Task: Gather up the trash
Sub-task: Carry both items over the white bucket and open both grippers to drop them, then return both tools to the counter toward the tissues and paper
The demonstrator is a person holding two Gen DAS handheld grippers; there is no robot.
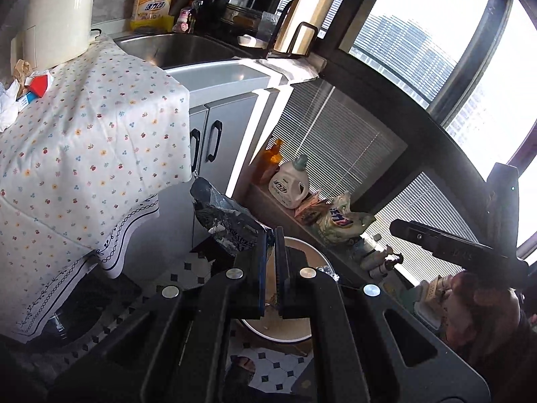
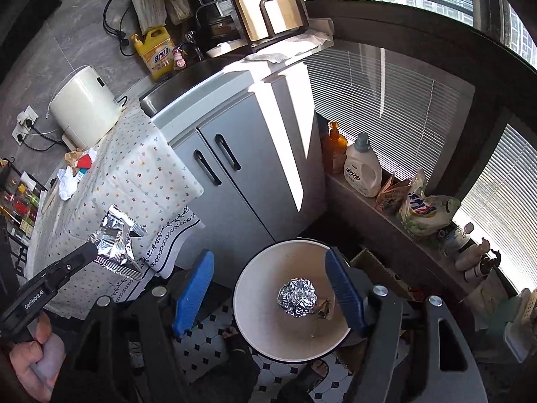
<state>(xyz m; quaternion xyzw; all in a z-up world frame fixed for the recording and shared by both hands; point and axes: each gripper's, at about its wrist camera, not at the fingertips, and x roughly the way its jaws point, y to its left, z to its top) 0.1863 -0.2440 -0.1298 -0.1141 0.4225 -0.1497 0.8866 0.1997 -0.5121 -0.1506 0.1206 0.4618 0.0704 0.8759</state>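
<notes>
My left gripper is shut on a crumpled foil snack wrapper, dark and printed on this side. It holds the wrapper in the air beside the table, above and left of the round trash bin. In the right wrist view the same wrapper shows its silver side at the tip of the left gripper. My right gripper is open and empty, right above the bin. A foil ball and a small brown scrap lie in the bin.
More trash lies on the floral tablecloth near a white appliance. A grey sink cabinet stands behind the bin. Detergent bottles and bags line the window ledge. My feet stand on the tiled floor.
</notes>
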